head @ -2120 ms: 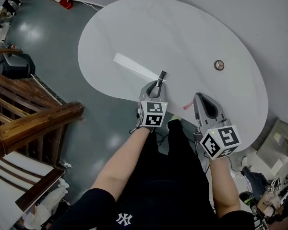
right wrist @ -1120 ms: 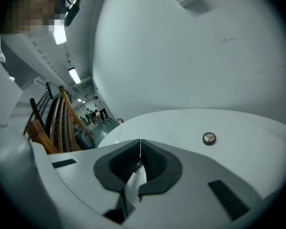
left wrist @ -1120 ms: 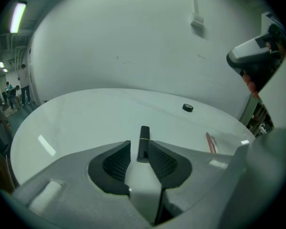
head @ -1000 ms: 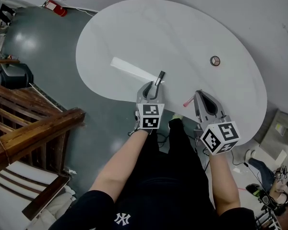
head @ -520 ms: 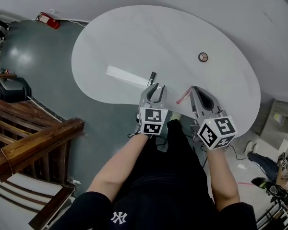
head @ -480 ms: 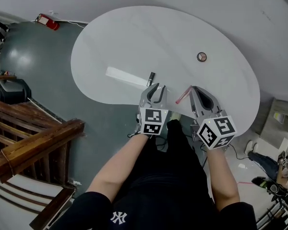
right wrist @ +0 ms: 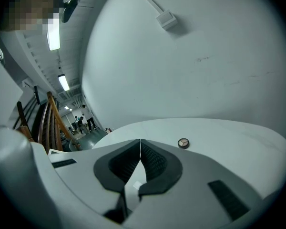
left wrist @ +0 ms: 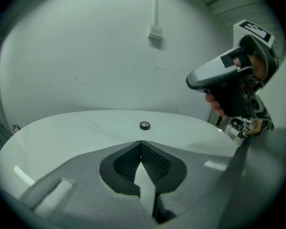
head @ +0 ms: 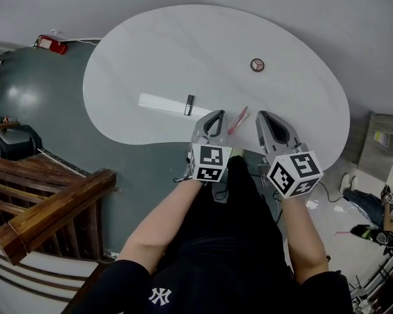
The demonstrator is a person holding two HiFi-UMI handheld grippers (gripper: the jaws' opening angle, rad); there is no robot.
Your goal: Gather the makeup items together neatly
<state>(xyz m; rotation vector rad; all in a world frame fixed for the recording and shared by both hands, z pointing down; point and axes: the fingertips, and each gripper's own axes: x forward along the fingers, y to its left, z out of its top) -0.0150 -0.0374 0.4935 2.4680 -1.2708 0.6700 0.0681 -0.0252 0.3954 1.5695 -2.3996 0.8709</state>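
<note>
A dark makeup stick (head: 189,104) lies on the white table (head: 150,51), left of my left gripper (head: 215,115). A pink stick (head: 238,120) lies between the two grippers near the front edge. A round compact (head: 257,65) sits farther back; it also shows in the left gripper view (left wrist: 144,125) and in the right gripper view (right wrist: 183,143). The left gripper (left wrist: 141,142) has just been closing and is shut with nothing between its pads. My right gripper (head: 262,117) is shut and empty too (right wrist: 140,140), and hangs at the right of the left gripper view (left wrist: 229,80).
A bright strip of reflected light (head: 158,101) crosses the table's left part. A wooden stair rail (head: 46,205) stands at the lower left and a red extinguisher (head: 49,44) lies on the dark floor beyond the table. A grey wall rises behind the table.
A second ago the left gripper held the dark stick; it let go, drew back to the right and shut. The stick now lies apart from it. The right gripper shifted slightly.
</note>
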